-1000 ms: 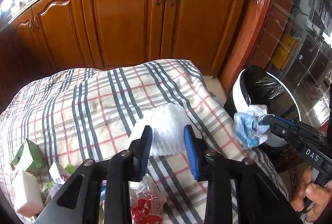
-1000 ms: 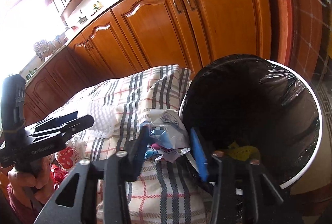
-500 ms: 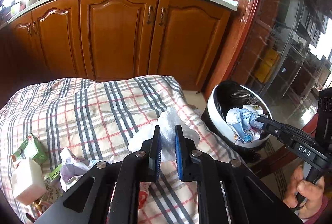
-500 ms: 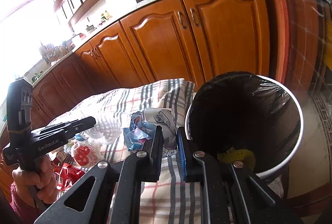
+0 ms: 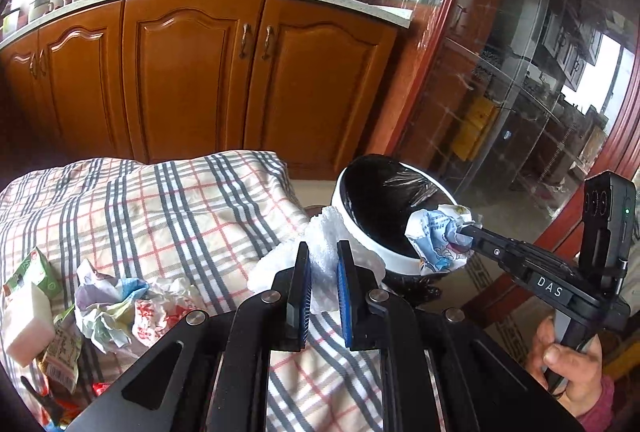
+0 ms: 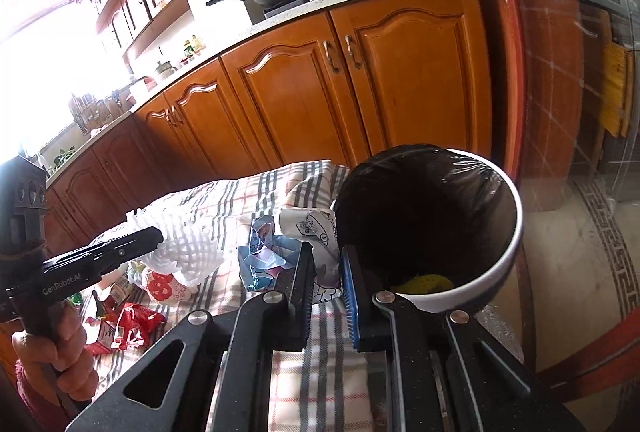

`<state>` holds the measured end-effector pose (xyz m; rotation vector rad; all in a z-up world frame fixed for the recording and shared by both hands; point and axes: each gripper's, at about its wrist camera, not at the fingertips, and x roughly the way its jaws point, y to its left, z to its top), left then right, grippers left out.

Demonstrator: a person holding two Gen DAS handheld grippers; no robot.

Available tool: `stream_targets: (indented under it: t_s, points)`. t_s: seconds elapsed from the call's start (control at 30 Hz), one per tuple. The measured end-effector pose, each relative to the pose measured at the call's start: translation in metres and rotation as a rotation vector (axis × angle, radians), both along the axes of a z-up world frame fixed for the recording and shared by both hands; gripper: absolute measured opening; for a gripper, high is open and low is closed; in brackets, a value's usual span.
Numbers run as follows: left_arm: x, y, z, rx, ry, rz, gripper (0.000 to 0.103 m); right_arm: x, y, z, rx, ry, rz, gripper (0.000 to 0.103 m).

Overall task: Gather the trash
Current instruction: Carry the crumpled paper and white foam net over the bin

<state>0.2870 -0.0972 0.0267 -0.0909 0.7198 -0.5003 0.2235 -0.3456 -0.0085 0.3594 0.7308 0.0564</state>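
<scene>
Between the left gripper's [image 5: 323,272] blue pads [image 5: 343,296] sits white foam netting [image 5: 320,236], pinched narrow, its long axis running toward 12 o'clock. At 3 o'clock, the right gripper [image 6: 326,280] clamps a crumpled printed wrapper [image 6: 308,232] beside the bin's white rim [image 6: 516,228]. More wrappers [image 5: 120,308] lie on the plaid cloth [image 5: 180,199] at 9 o'clock.
</scene>
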Motion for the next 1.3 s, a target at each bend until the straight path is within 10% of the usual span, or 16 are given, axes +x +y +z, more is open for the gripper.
stream_targets:
  t_s: [1.3]
  points:
    - [0.117, -0.141, -0.011, 0.125, 0.077, -0.15, 0.011, 0.05, -0.084, -0.022, -0.146, 0.181, -0.058, 0.013]
